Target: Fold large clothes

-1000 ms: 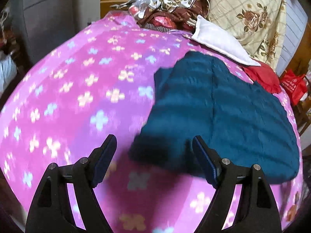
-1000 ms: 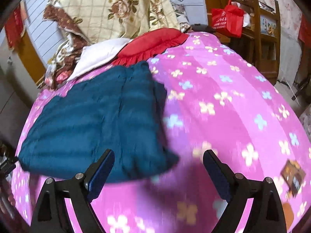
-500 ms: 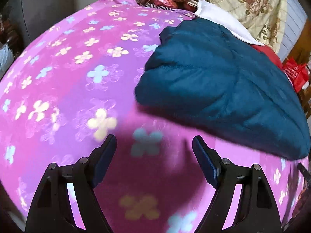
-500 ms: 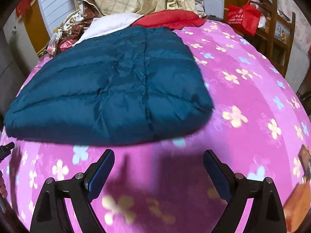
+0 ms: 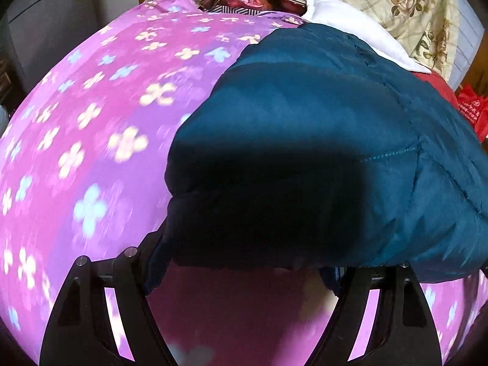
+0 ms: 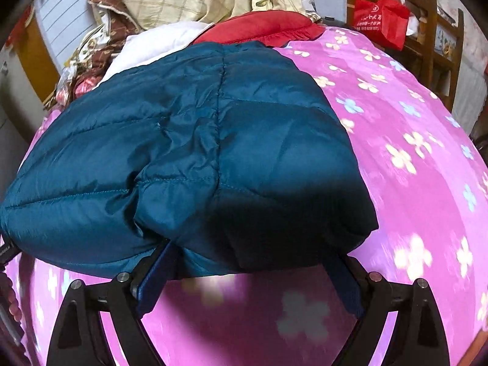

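A dark teal quilted jacket (image 5: pixel 305 122) (image 6: pixel 213 137) lies folded flat on a pink flowered bed cover (image 5: pixel 91 122) (image 6: pixel 411 183). My left gripper (image 5: pixel 244 262) stands open at the jacket's near left corner. The puffy hem lies over both fingertips and hides them. My right gripper (image 6: pixel 250 271) is open too, at the near right corner, with its blue pads (image 6: pixel 158 274) reaching just under the hem. The jaws of both stand wide, and neither presses the cloth.
At the head of the bed lie a white pillow (image 6: pixel 158 45), a red cushion (image 6: pixel 259 27) and a beige rose-print quilt (image 5: pixel 396 6). A red bag (image 6: pixel 381 21) hangs on a wooden chair (image 6: pixel 433 45) beside the bed. A grey cabinet (image 5: pixel 61 15) stands far left.
Both grippers came down and forward to the jacket's near edge. It now fills both views, and the fingertips have slid under its hem. The jaws stayed wide.
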Demonstrator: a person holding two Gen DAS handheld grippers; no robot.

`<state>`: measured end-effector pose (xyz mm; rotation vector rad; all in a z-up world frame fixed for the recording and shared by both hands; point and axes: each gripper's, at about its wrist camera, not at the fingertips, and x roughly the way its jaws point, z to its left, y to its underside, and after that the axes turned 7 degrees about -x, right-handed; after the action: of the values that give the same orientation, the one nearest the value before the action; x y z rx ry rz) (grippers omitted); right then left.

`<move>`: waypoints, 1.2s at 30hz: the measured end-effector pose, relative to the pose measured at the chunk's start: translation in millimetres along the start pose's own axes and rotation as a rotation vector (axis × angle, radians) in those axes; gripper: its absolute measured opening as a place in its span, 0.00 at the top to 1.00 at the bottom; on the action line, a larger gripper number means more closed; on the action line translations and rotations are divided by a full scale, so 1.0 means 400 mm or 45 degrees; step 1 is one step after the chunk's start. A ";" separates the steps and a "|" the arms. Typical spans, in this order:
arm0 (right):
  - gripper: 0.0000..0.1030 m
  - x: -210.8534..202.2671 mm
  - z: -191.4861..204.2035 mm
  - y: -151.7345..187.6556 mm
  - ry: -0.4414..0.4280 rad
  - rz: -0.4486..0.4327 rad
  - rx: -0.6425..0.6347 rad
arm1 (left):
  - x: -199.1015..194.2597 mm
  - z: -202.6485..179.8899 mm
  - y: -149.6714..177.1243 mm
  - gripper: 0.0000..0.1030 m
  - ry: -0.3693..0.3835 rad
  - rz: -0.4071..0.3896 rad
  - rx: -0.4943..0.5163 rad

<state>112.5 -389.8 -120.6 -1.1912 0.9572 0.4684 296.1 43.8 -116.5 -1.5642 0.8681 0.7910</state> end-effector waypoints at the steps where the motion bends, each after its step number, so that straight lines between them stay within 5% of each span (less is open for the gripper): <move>1: 0.11 0.008 0.005 -0.011 0.002 -0.002 0.004 | 0.011 -0.012 -0.020 0.22 -0.009 -0.001 0.004; 8: 0.11 0.041 0.012 -0.057 -0.004 0.009 0.031 | 0.015 -0.035 -0.038 0.23 -0.024 0.017 0.008; 16: 0.11 -0.079 -0.054 0.032 0.040 -0.035 -0.034 | -0.171 0.031 0.037 0.23 0.171 -0.068 0.040; 23: 0.11 -0.192 -0.171 0.002 -0.123 -0.179 0.140 | -0.181 0.120 -0.070 0.22 0.363 -0.054 -0.149; 28: 0.11 -0.064 -0.242 -0.114 -0.318 -0.079 0.364 | -0.052 0.126 -0.171 0.22 0.615 0.140 -0.352; 32: 0.11 0.060 -0.240 -0.172 -0.428 0.025 0.389 | -0.017 0.072 -0.216 0.21 0.607 0.122 -0.230; 36: 0.11 0.143 -0.213 -0.216 -0.506 0.050 0.394 | 0.042 0.009 -0.234 0.09 0.558 0.144 -0.085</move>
<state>176.7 -507.5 -124.3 -0.7634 0.6792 0.5424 385.2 55.1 -85.0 -1.7938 1.2662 0.5658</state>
